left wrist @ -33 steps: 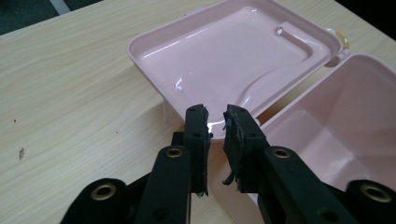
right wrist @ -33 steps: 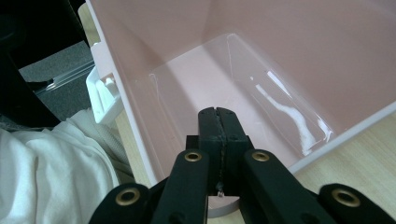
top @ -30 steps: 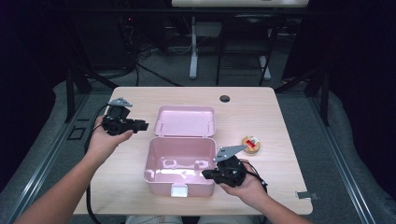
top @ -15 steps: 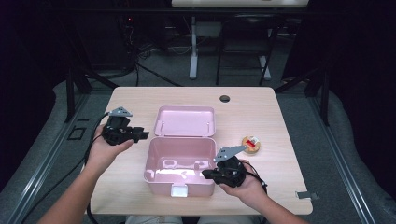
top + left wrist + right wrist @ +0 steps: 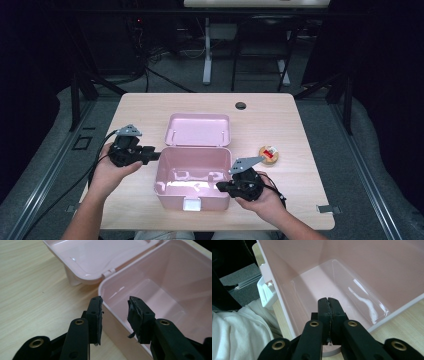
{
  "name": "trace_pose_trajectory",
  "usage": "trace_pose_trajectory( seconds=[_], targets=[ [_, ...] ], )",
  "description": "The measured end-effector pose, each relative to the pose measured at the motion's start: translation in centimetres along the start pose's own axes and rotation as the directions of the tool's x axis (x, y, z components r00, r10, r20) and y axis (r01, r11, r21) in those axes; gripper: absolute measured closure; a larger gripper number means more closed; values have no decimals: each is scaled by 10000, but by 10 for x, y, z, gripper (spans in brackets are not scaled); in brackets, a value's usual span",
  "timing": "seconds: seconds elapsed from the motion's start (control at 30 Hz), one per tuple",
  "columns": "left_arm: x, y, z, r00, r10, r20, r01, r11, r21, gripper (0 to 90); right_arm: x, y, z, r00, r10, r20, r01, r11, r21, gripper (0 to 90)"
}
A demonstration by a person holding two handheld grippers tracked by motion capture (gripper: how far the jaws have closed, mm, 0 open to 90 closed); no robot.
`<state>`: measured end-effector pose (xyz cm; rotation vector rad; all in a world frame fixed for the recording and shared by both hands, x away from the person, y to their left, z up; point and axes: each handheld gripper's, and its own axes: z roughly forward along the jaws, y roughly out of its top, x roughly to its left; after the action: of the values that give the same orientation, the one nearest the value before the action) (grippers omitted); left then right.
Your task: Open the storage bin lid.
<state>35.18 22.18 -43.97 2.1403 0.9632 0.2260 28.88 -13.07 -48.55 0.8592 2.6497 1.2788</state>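
At the box's nine o'clock side, the left gripper (image 5: 150, 154) has come in from farther out on the table (image 5: 310, 125), and its jaws have just been opening. In the left gripper view they now stand apart astride the near wall of the pink box (image 5: 192, 175), one pad outside it and one over the hollow, with daylight on both sides, so nothing is pressed yet. I judge this as lining up a grip on that wall, probably to steady or shift the box, whose lid (image 5: 198, 129) lies folded flat back at twelve o'clock and whose inside looks bare.

The right gripper (image 5: 222, 187) sits at the box's four o'clock corner and has kept its place. In the right gripper view its jaws (image 5: 328, 305) are clenched together with no visible gap, reaching over the rim; the rim passes beneath them, but whether they pinch it I cannot tell.

A small round tape roll (image 5: 268, 154) rests at three o'clock of the box, well apart from both grippers.
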Motion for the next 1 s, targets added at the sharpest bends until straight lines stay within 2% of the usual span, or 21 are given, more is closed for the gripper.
trace_pose_trajectory(
  seconds=[0.1, 0.2, 0.33, 0.6, 1.0],
  targets=[
    [-4, -4, -3, 9997, 231, -21, -231, 9997, 94, 634, 0, 0, 0, 10000, -19, 25, 19, 10000, 10, 883],
    [-9, -6, -7, 9983, 515, -276, -509, 9985, 214, 639, 2, 0, 0, 9999, -90, 89, 89, 10000, 26, 871],
    [-12, -9, -9, 9975, 703, -72, -701, 9971, 281, 653, 4, 2, 0, 9997, -187, 159, 185, 9997, 133, 845],
    [-15, -15, -2, 9971, 759, 27, -759, 9958, 517, 660, 8, 4, -3, 9995, -224, 212, 223, 9997, 75, 804],
    [-15, -19, -2, 9974, 715, 65, -718, 9957, 588, 671, 7, 12, -8, 9997, -188, 123, 188, 9998, -2, 749]
  ],
)
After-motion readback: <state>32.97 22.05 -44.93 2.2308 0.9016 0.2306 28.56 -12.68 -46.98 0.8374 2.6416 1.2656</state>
